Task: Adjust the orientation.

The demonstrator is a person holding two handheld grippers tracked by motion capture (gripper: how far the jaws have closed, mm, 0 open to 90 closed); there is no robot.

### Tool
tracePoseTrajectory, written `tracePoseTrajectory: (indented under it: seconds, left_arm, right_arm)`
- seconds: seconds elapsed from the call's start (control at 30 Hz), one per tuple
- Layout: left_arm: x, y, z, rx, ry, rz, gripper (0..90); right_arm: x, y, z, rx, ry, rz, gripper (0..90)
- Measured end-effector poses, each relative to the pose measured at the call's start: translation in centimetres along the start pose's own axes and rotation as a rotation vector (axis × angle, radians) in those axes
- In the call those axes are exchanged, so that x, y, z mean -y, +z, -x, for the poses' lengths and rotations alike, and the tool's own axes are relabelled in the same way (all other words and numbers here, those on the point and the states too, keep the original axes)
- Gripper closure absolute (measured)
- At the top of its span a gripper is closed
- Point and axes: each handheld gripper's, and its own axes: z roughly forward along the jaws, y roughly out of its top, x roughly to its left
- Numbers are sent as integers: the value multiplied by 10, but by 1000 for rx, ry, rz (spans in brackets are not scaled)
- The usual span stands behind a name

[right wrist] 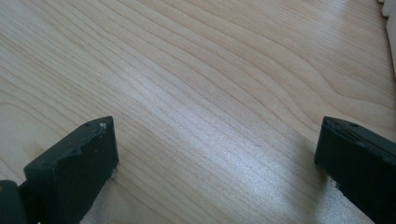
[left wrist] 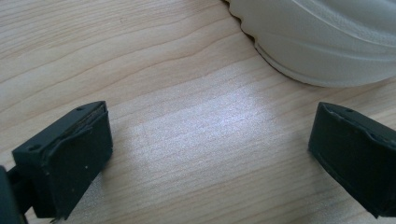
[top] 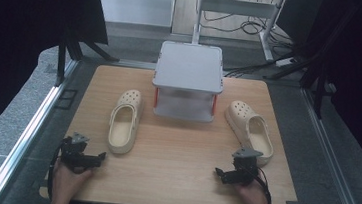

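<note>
Two cream clogs lie on the wooden table point(top: 174, 151). The left clog point(top: 125, 120) lies left of centre, the right clog point(top: 249, 129) at the right side. A hand holds my left gripper point(top: 99, 158) near the table's front left, just below the left clog's heel, pointing right. Its jaws stand wide open over bare wood point(left wrist: 210, 135), with the clog's heel point(left wrist: 327, 42) ahead at the upper right. My right gripper point(top: 218, 174) rests at the front right, pointing left, beside the right clog's heel. Those jaws are also wide open with nothing between them point(right wrist: 215, 154).
A grey two-level stand point(top: 189, 67) with red posts sits at the back centre of the table, between the clogs. Metal rails point(top: 31, 127) run along both table sides. A frame and cables point(top: 237, 22) stand on the floor beyond.
</note>
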Motion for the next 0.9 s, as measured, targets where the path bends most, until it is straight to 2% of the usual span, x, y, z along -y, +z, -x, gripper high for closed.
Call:
tracePoseTrajectory:
  seconds: [0.23,0.33,0.47,0.6,0.73,0.8,0.9]
  left_arm:
    - [0,0,1,-2,-6,4,0]
    - [0,0,1,-4,-7,3,0]
    - [0,0,2,-5,-9,4,0]
    - [0,0,2,-5,-9,4,0]
    - [0,0,2,-5,-9,4,0]
    - [0,0,2,-5,-10,4,0]
    - [0,0,2,-5,-10,4,0]
  right_arm:
    - [0,0,0,-1,1,-1,0]
    - [-2,-2,-1,-3,-1,-19,16]
    - [-5,-5,-3,-13,-19,-25,29]
    - [-15,-8,-7,-25,-64,-30,1]
    - [-22,-10,-8,-46,-76,-23,0]
    - [-30,-12,-11,-72,-82,-14,0]
    - [-38,-13,-13,-80,-91,-5,0]
